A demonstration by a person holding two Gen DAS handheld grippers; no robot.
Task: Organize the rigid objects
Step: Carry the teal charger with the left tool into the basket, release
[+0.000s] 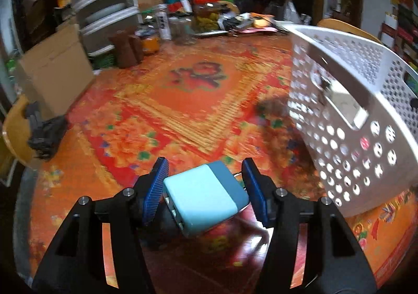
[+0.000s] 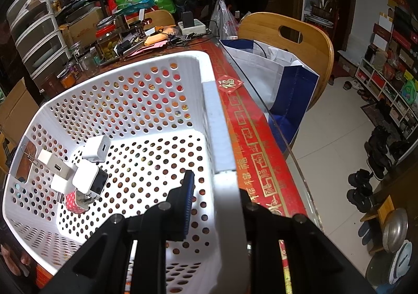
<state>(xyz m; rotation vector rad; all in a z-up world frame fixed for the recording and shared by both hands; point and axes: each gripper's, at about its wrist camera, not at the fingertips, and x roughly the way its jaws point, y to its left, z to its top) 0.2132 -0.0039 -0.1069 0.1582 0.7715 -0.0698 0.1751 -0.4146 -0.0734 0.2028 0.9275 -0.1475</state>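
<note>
A cluttered room surrounds the desk (image 1: pixel 198 100), draped in a glossy orange-red floral cloth. The left tool (image 1: pixel 205 186) pinches a smooth, boxy two-tone blue plastic charger (image 1: pixel 206 198) between its ribbed blue pads, clear of the cloth and left of the white perforated plastic basket (image 1: pixel 347 121). The right tool (image 2: pixel 216 202) clamps the basket's right rim, tilting it, with small white charger cubes (image 2: pixel 90 176) heaped in the far-left corner of its floor.
</note>
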